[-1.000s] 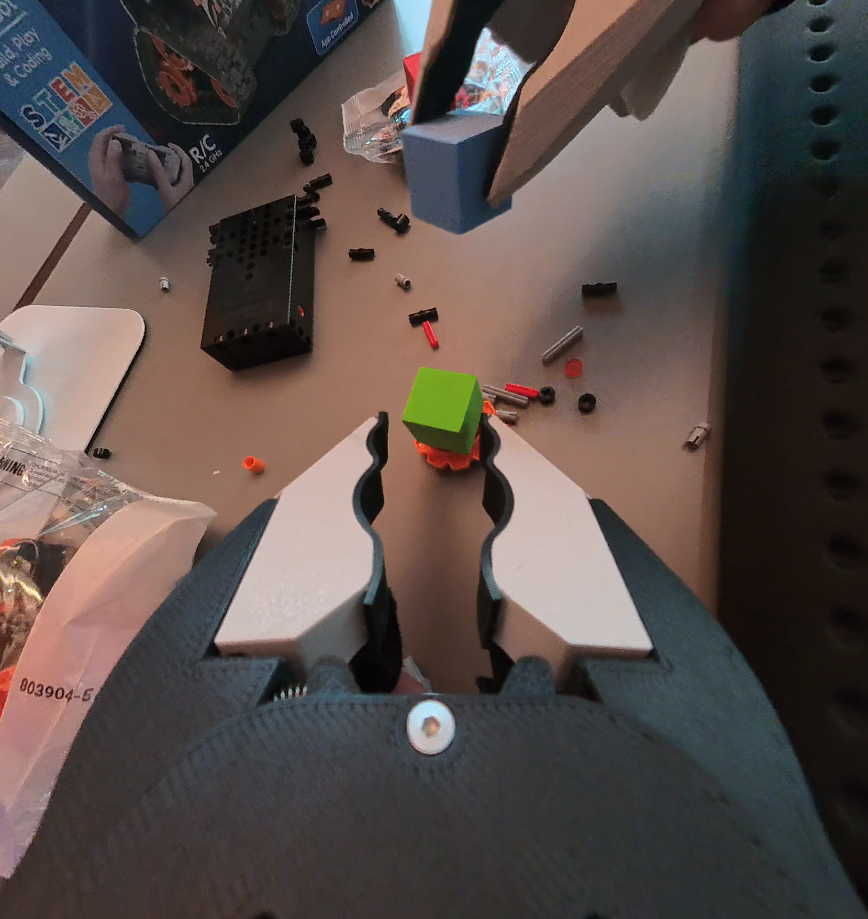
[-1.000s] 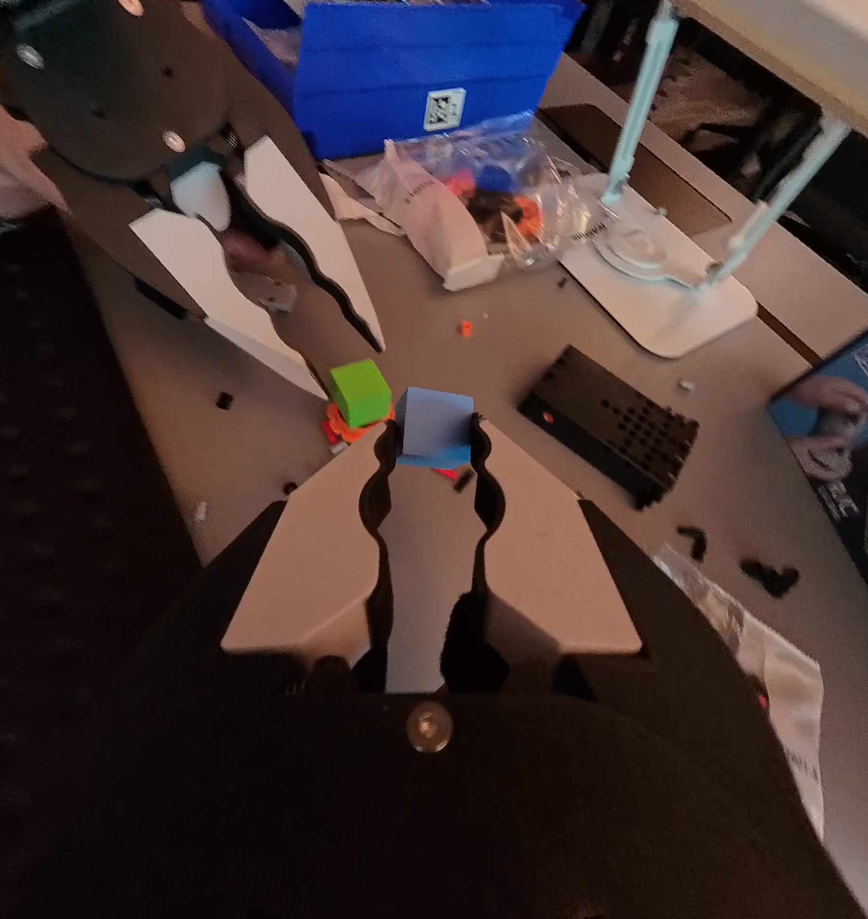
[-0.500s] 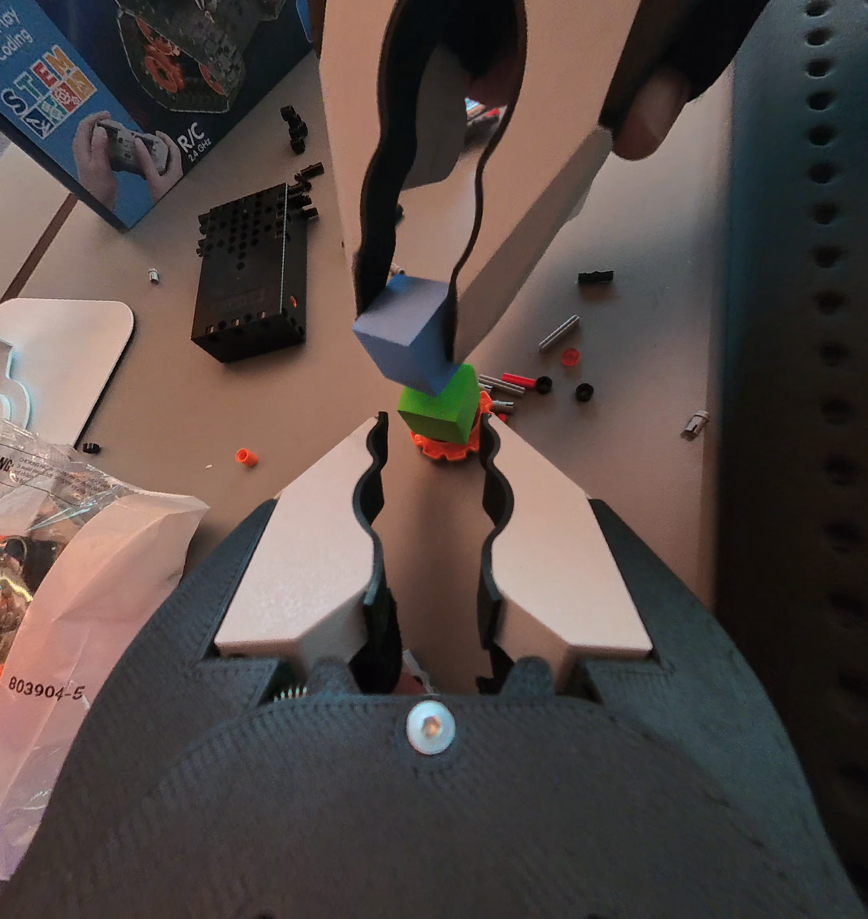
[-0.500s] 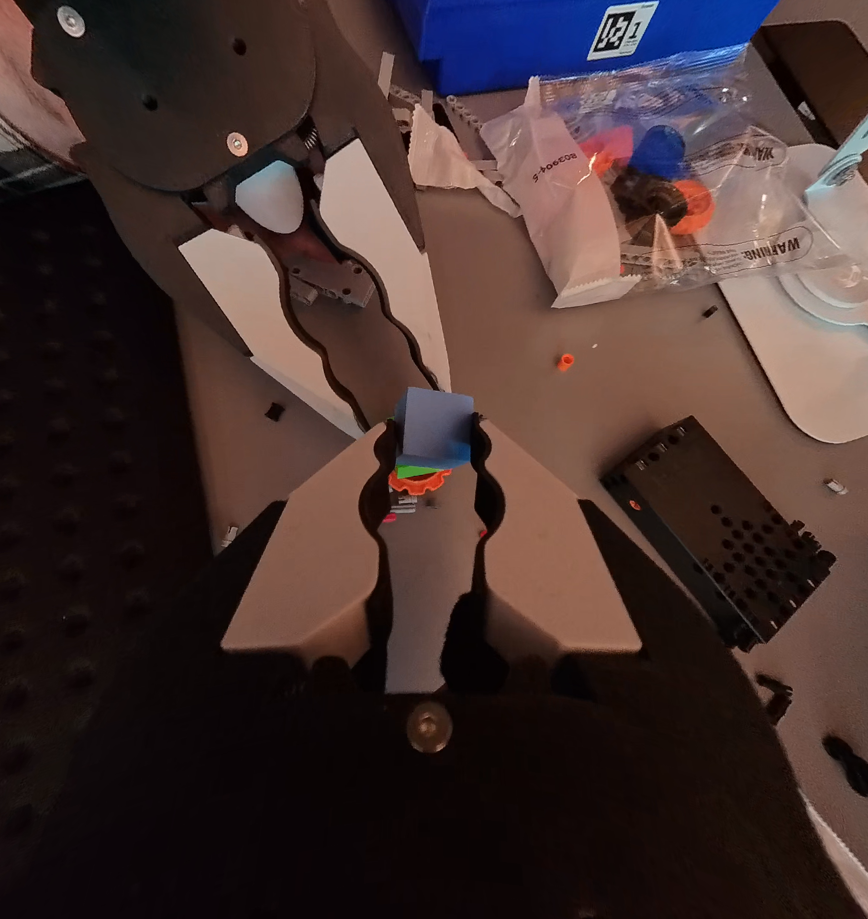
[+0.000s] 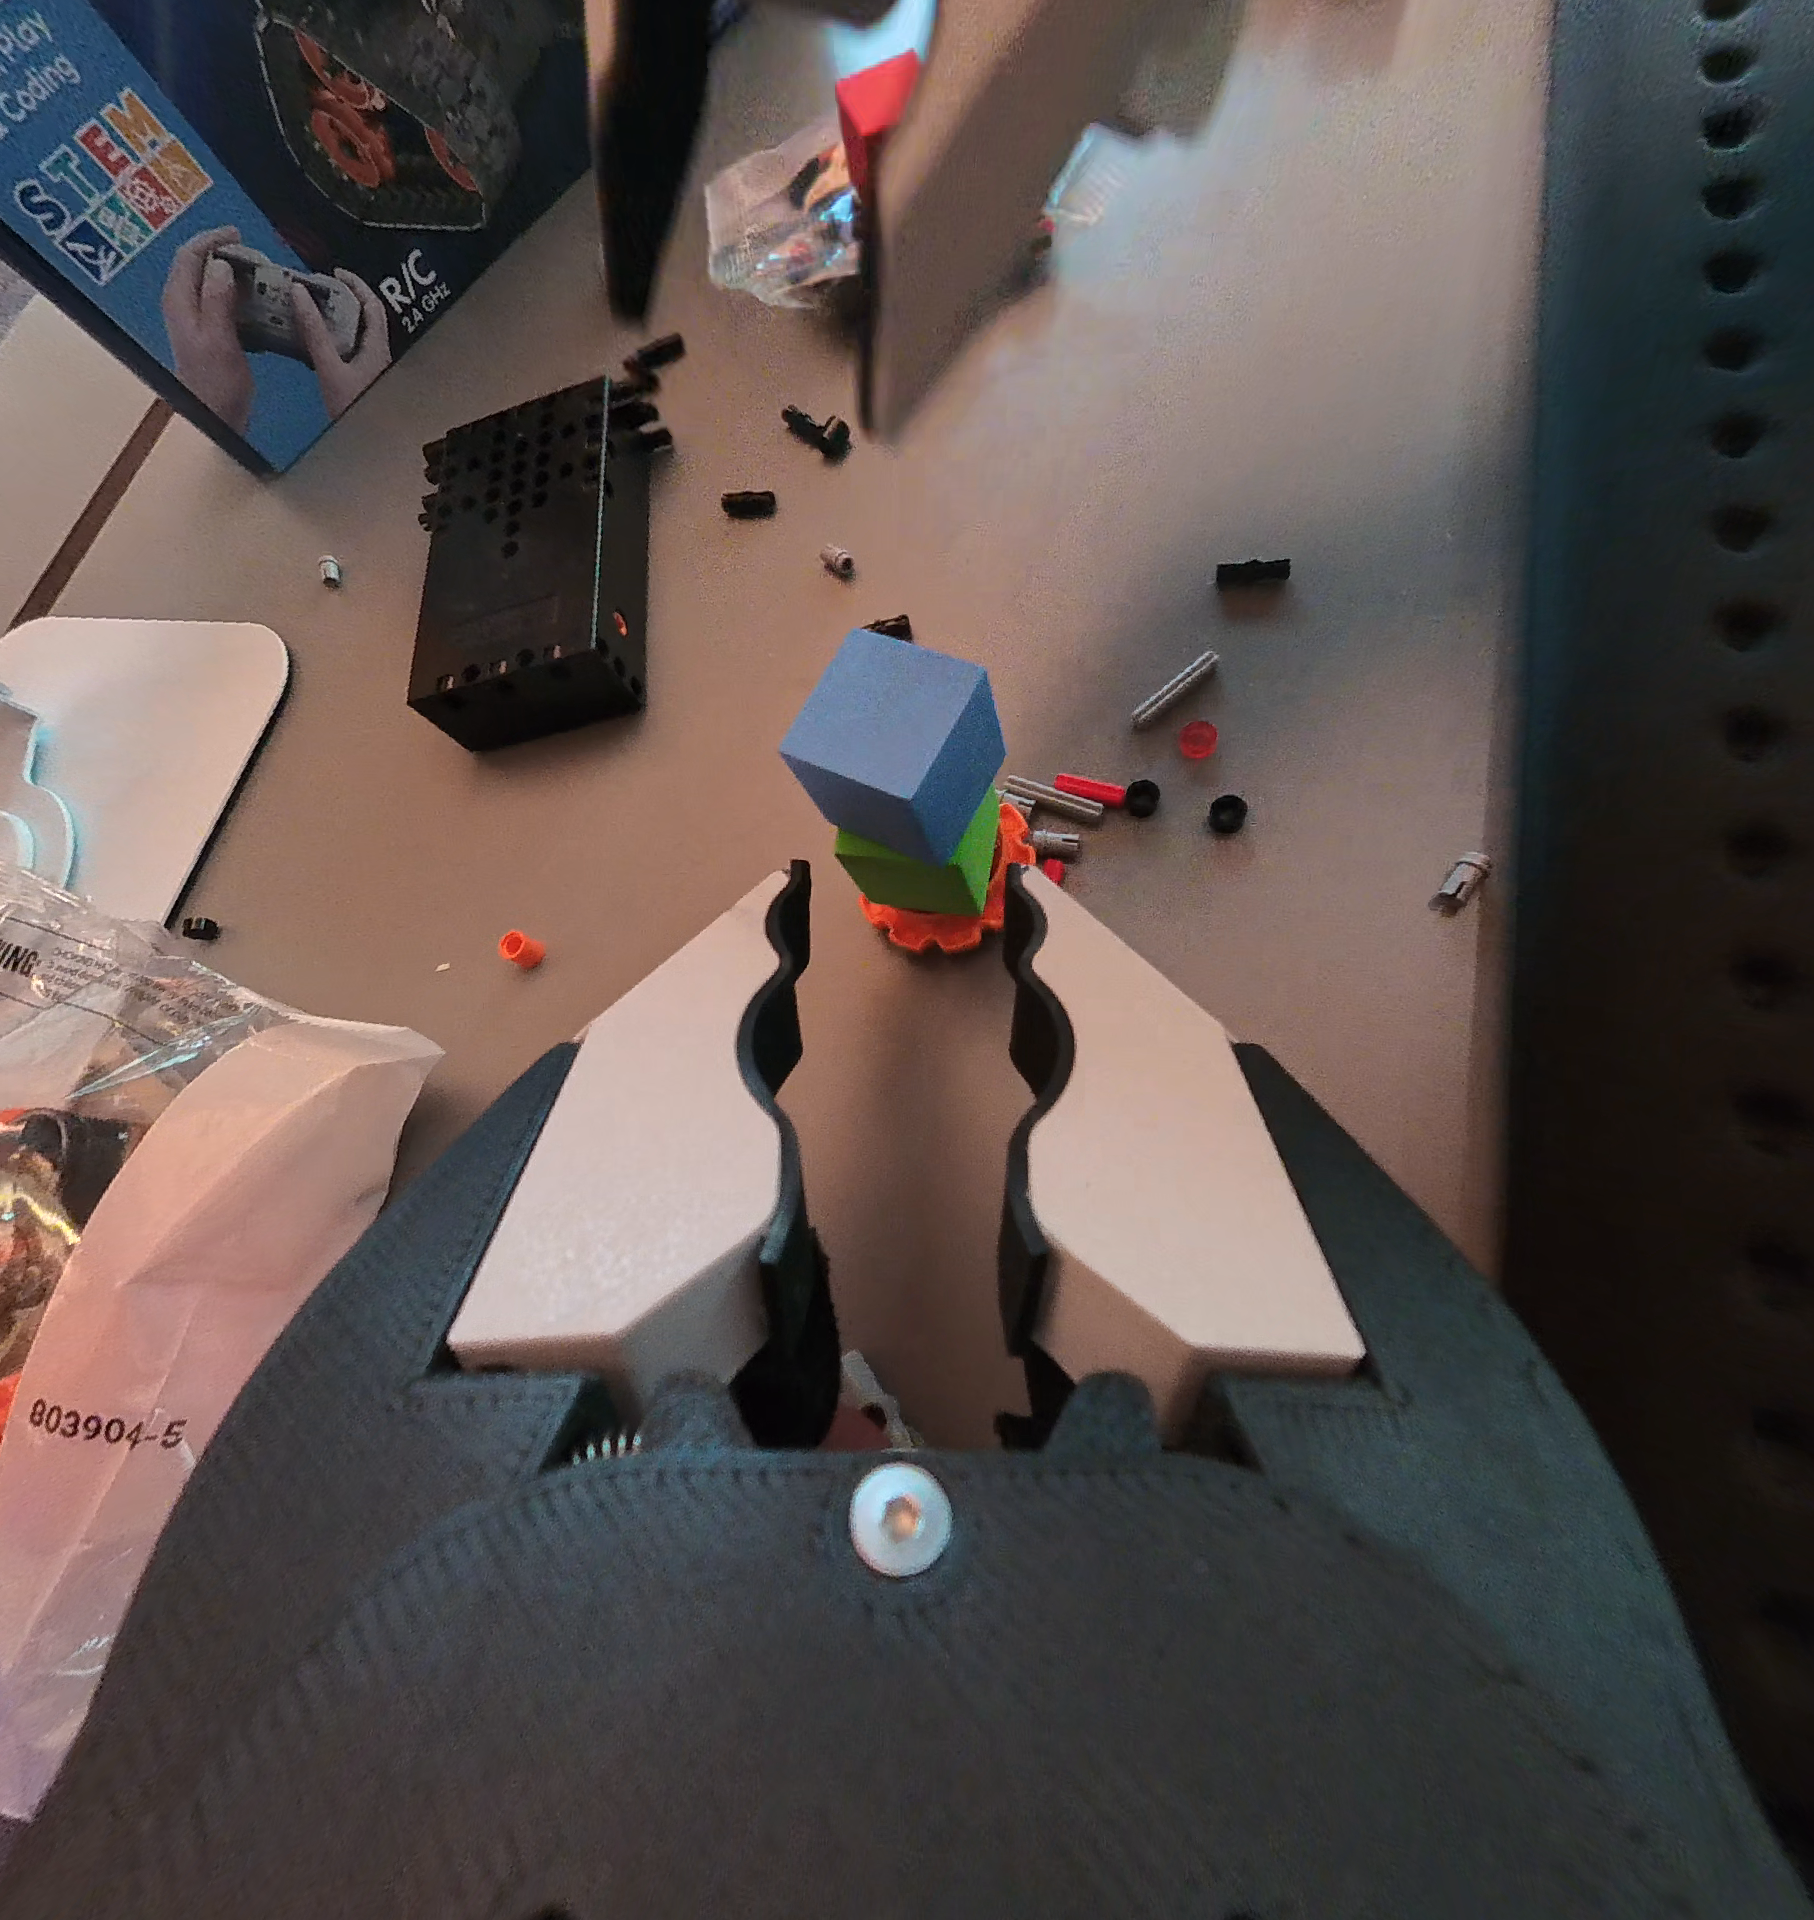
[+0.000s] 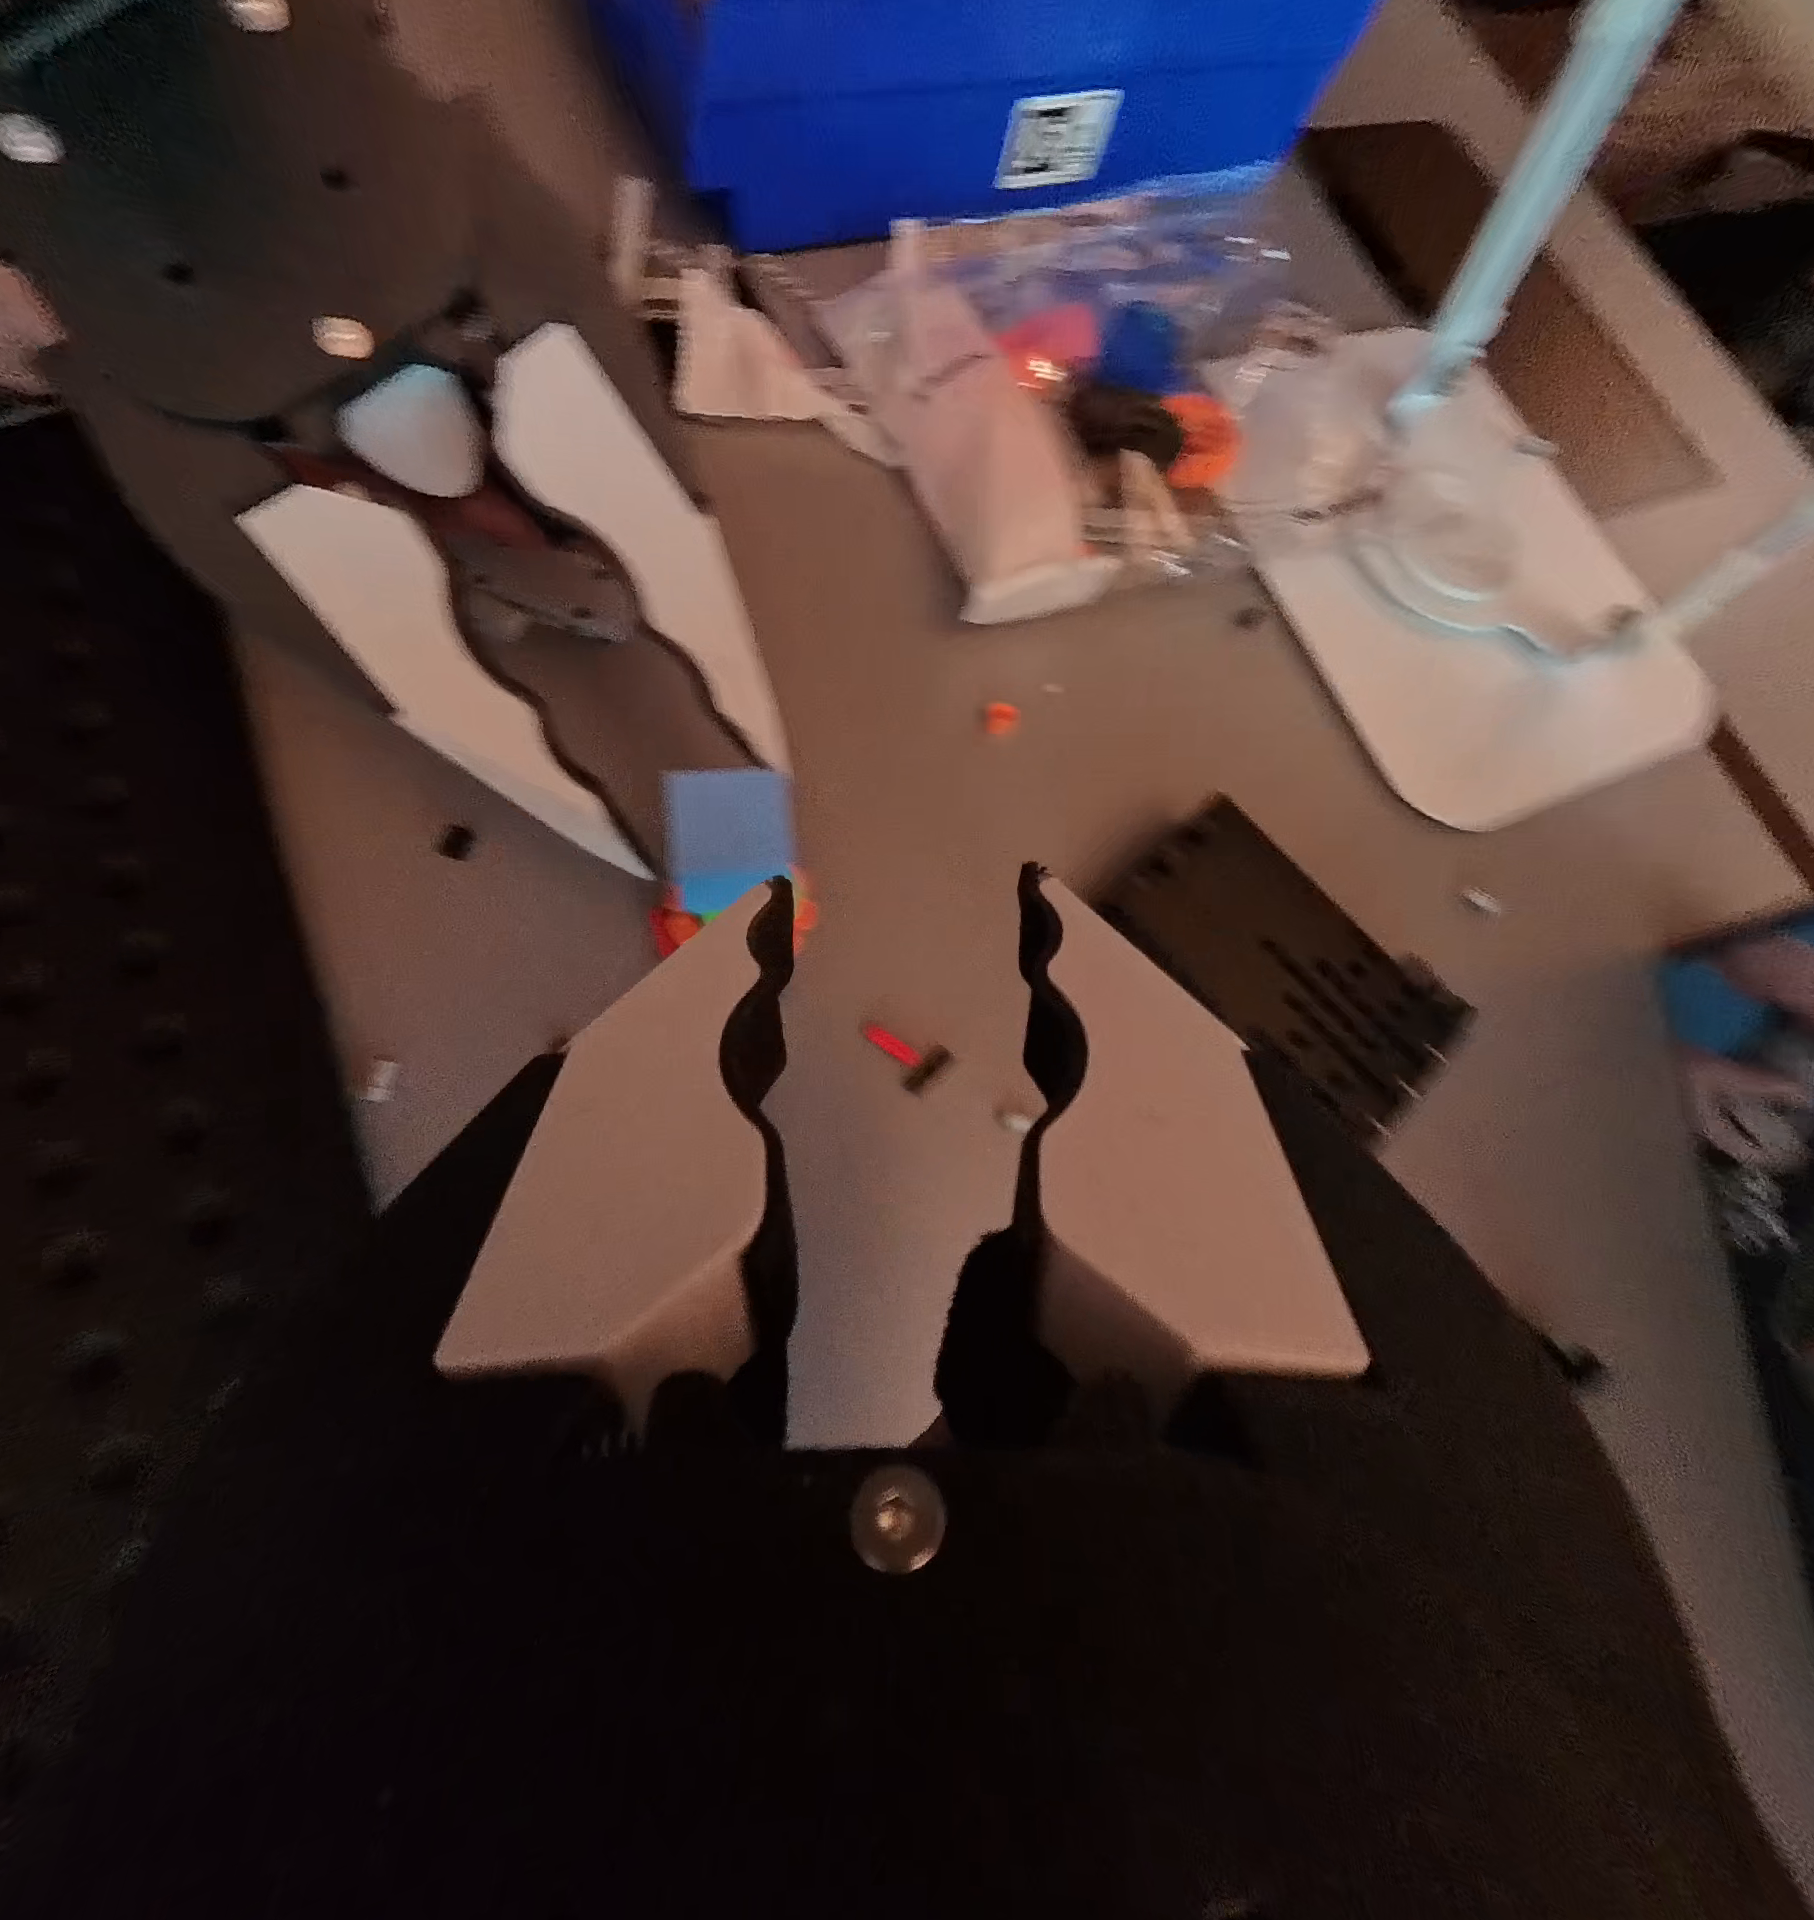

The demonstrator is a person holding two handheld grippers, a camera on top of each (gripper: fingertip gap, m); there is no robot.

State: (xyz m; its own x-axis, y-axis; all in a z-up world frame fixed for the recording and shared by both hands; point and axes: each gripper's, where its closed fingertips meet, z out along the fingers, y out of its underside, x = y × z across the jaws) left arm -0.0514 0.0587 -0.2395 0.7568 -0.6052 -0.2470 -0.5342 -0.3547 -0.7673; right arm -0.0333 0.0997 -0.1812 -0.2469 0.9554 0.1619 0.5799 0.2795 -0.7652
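Right claw (image 6: 901, 883) let go, backed off, jaws wide, empty; blue cube (image 5: 892, 740) now sits skewed atop green cube (image 5: 918, 871). Left claw (image 5: 905, 894) wide, empty, just beside stack.

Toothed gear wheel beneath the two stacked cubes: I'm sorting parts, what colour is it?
Orange toothed gear wheel, clearest in the left wrist view.

Counts of things on the grey table (image 5: 1246, 395)

Around the black perforated block (image 5: 534, 613), one of its kind: one blue cube (image 5: 892, 743) to its right, stacked on one green cube (image 5: 929, 868), itself on one orange gear (image 5: 934, 925); one small orange bushing (image 5: 521, 948) below the block; one printed blue box (image 5: 155, 208) above-left of it; one white flat base (image 5: 144, 727) to its left; two plastic bags, a large one (image 5: 103, 1091) below-left and a small one (image 5: 778, 229) above-right. Two grippers: the left gripper (image 5: 908, 883) and the right gripper (image 6: 903, 883).
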